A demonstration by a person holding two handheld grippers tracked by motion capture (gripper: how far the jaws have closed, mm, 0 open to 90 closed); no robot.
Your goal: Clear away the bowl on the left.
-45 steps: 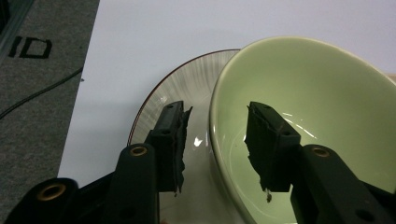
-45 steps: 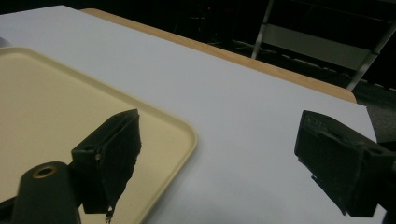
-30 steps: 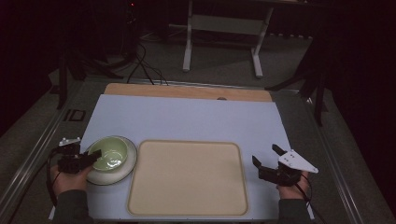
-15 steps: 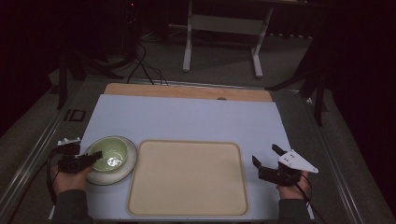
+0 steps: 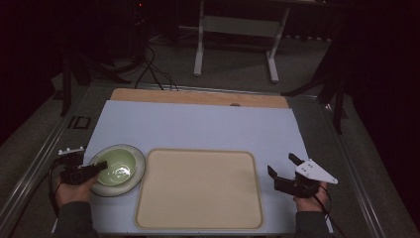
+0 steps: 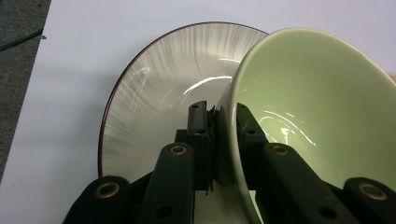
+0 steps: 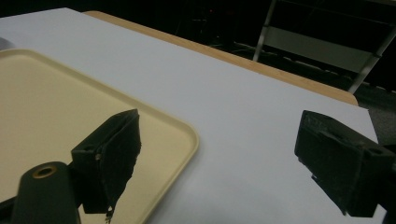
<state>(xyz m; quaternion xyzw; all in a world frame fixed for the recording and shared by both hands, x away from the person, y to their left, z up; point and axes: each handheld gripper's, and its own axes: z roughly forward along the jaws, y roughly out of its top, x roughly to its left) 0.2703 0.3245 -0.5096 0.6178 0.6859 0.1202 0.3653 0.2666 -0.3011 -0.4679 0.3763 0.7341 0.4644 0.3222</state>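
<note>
A pale green bowl (image 5: 118,166) (image 6: 322,107) sits on a grey streaked plate (image 5: 134,179) (image 6: 168,79) at the table's left. My left gripper (image 5: 97,167) (image 6: 222,126) has just been closing and is now shut on the bowl's rim, one jaw inside the bowl and one outside, as the left gripper view shows close up. A beige tray (image 5: 198,189) (image 7: 56,107) lies in the middle of the white mat. My right gripper (image 5: 281,166) (image 7: 217,154) stands open to the right of the tray with nothing between its jaws.
A white mat (image 5: 198,126) covers the table, with a wooden strip (image 5: 198,96) along its far edge. Beyond the table stand a metal frame (image 5: 237,29) and cables (image 5: 148,69) on the dark floor.
The left gripper's jaws have closed onto the green bowl's rim. Both hands have stayed where they were.
</note>
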